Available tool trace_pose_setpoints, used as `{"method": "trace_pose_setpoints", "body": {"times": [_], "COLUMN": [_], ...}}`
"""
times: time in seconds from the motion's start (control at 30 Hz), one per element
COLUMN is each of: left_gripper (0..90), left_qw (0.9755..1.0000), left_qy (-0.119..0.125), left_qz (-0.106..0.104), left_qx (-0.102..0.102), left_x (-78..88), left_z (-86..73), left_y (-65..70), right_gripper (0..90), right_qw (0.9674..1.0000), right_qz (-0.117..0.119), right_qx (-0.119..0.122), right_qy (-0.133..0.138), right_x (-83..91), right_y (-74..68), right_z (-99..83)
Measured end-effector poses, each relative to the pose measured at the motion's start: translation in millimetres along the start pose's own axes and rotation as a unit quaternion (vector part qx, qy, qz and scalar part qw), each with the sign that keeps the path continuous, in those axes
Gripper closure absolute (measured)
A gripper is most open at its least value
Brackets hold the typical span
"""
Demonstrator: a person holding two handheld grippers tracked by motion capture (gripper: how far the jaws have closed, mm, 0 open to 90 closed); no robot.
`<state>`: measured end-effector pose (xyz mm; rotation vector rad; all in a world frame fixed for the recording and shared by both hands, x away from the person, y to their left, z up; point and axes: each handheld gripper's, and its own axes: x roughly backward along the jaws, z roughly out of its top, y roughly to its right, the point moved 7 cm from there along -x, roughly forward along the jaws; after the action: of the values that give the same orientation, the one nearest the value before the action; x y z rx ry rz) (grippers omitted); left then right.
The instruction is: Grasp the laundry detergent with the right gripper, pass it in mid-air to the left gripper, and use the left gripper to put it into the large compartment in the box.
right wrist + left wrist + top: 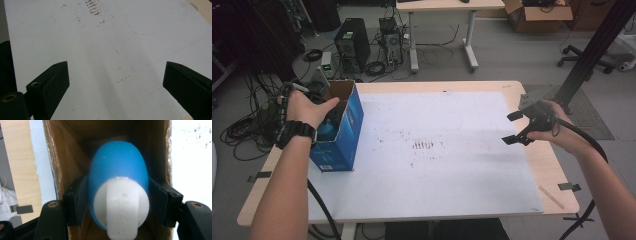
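An open-topped blue box (pixel 343 135) with a brown cardboard inside (pixel 67 157) stands at the table's left side. My left gripper (pixel 117 200) reaches down into it, and its pads (pixel 80 202) press on both sides of a blue egg-shaped thing (pixel 117 165) with a white embossed cap (pixel 122 205). From above, the hand covers most of that gripper (pixel 329 117), and a bit of the blue thing (pixel 325 130) shows inside the box. My right gripper (pixel 511 127) hovers over the right edge of the white mat (pixel 100 50), open, with nothing between its fingers (pixel 50 82).
The white mat (pixel 437 150) covers most of the wooden table (pixel 557 175) and has dark scuff marks (pixel 424 145) at its middle. Beyond the table are a computer tower (pixel 353 42), floor cables, another desk (pixel 442 15) and a black post (pixel 592 55) at right.
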<state>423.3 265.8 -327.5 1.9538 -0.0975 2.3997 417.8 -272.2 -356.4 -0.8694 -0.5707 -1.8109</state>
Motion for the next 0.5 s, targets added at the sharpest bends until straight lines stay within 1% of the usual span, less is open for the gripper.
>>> {"method": "trace_pose_setpoints", "body": {"times": [0.2,0.33,0.5], "left_gripper": [34.7,32.9,28.7], "left_qw": [1.0000,0.9999,0.9997], "left_qy": [0.002,0.008,0.014], "left_qz": [0.004,0.009,0.010], "left_qx": [-0.003,-0.008,-0.020], "left_x": [7.7,18.5,33.6], "left_z": [0.7,1.5,2.3], "left_y": [2.3,3.0,7.5], "right_gripper": [7.0,7.0,7.0], "right_qw": [1.0000,1.0000,1.0000], "right_qz": [0.000,0.003,0.004], "right_qx": [0.000,0.002,0.003], "right_qy": [0.000,0.001,0.003], "right_x": [0.5,0.7,0.0], "right_y": [-0.5,-2.1,-3.3], "right_z": [-0.5,0.2,1.2]}}
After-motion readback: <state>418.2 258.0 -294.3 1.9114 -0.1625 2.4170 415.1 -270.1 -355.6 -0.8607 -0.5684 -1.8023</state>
